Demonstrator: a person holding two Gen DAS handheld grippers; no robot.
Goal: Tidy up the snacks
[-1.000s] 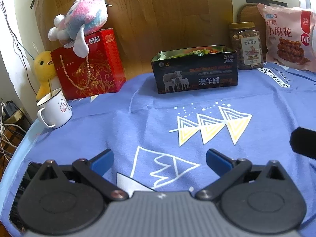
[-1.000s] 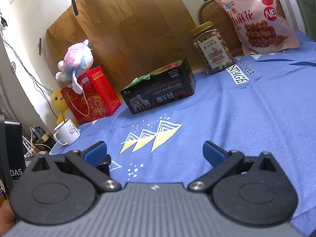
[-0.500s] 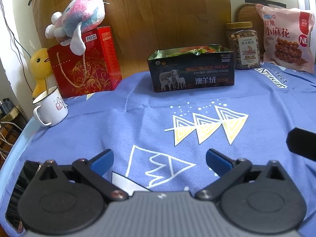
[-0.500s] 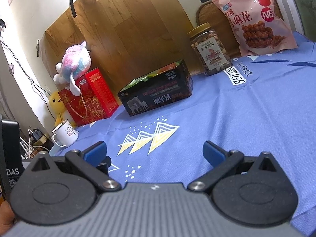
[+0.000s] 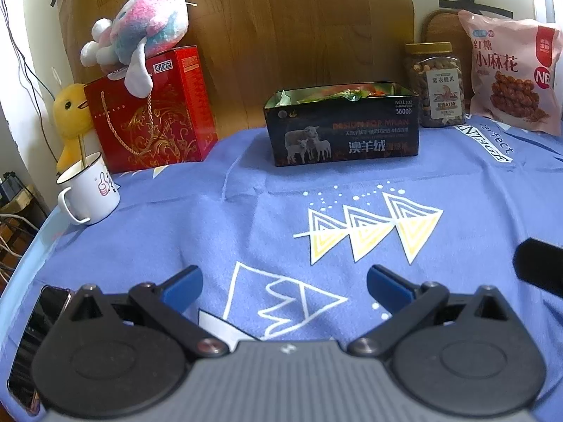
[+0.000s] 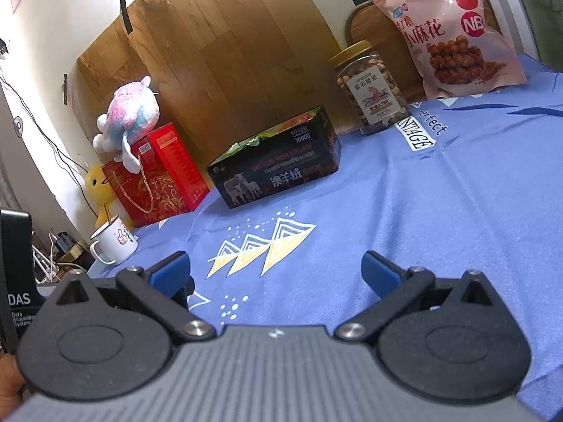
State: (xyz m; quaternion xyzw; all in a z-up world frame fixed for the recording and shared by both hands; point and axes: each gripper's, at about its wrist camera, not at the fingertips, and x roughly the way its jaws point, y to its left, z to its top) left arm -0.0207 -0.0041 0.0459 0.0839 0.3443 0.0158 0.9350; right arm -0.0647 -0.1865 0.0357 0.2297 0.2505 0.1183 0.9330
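A black open box (image 5: 345, 130) printed with sheep holds several snack packets at the far middle of the blue cloth; it also shows in the right wrist view (image 6: 278, 172). A jar of nuts (image 5: 436, 86) (image 6: 369, 88) and a pink snack bag (image 5: 510, 70) (image 6: 454, 31) stand to its right by the wall. My left gripper (image 5: 283, 281) is open and empty, low over the near cloth. My right gripper (image 6: 276, 270) is open and empty, also well short of the box.
A red gift bag (image 5: 151, 112) with a plush toy (image 5: 140, 35) on top stands at the back left, beside a yellow duck (image 5: 70, 119) and a white mug (image 5: 89, 193). A phone (image 5: 31, 344) lies at the near left table edge. The blue cloth (image 5: 316, 211) covers the table.
Both grippers have stayed open. The left view has shifted slightly left and the right view has tilted, so the box and jar sit a little differently in frame.
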